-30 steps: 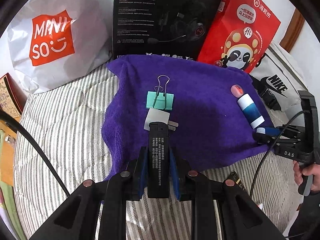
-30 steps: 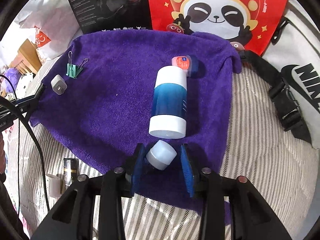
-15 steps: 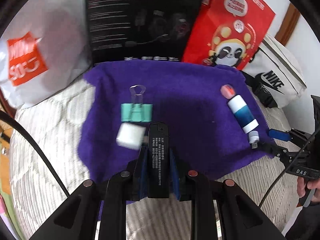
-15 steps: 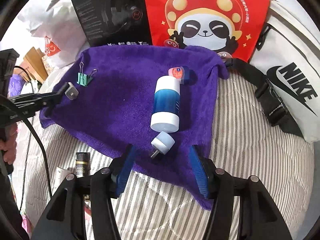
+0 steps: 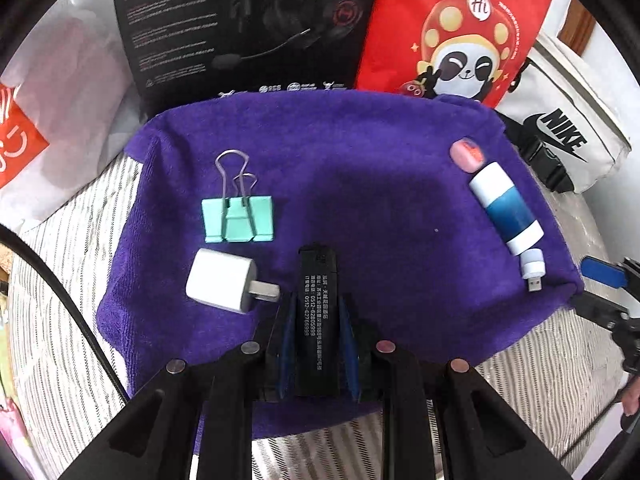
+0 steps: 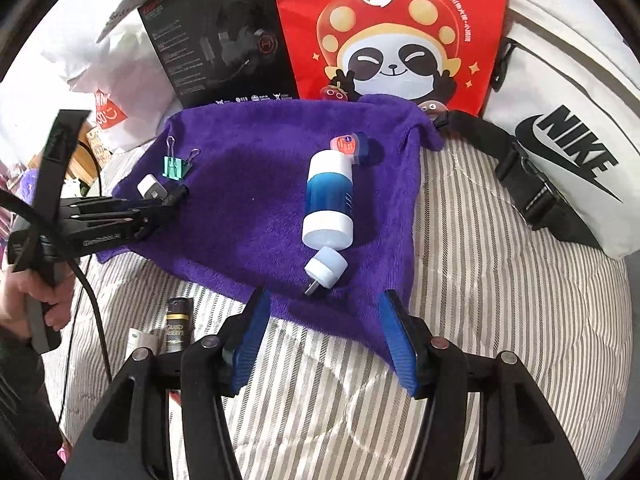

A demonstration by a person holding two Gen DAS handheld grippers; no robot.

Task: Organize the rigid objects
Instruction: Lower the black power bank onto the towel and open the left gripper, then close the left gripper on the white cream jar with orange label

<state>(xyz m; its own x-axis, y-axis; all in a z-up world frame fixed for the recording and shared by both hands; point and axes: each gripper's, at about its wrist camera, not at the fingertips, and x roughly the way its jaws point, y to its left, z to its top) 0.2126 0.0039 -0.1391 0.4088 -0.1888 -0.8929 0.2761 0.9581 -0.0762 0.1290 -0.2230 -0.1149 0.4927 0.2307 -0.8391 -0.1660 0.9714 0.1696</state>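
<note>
Taking the purple towel [image 6: 256,200] as my landmark: behind it my red panda bag [image 6: 392,32] carries "Hi" in a white bubble. Left of that bag, the black headset box [image 6: 224,48] reads "HECATE" at its top edge. Right of the towel, my white bag [image 6: 568,120] says "NIKE". The black stick [image 5: 317,316] over the towel's near edge shows "0512-62805999". The other tool [image 6: 100,220] left of the towel reads "GenRobot.AI".

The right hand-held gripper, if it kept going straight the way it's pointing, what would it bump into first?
Probably the small white USB plug, lying on the purple towel just ahead of the open right hand-held gripper. The blue-and-white bottle comes right behind it. Depth is hard to judge, so it might press the towel first.
</note>
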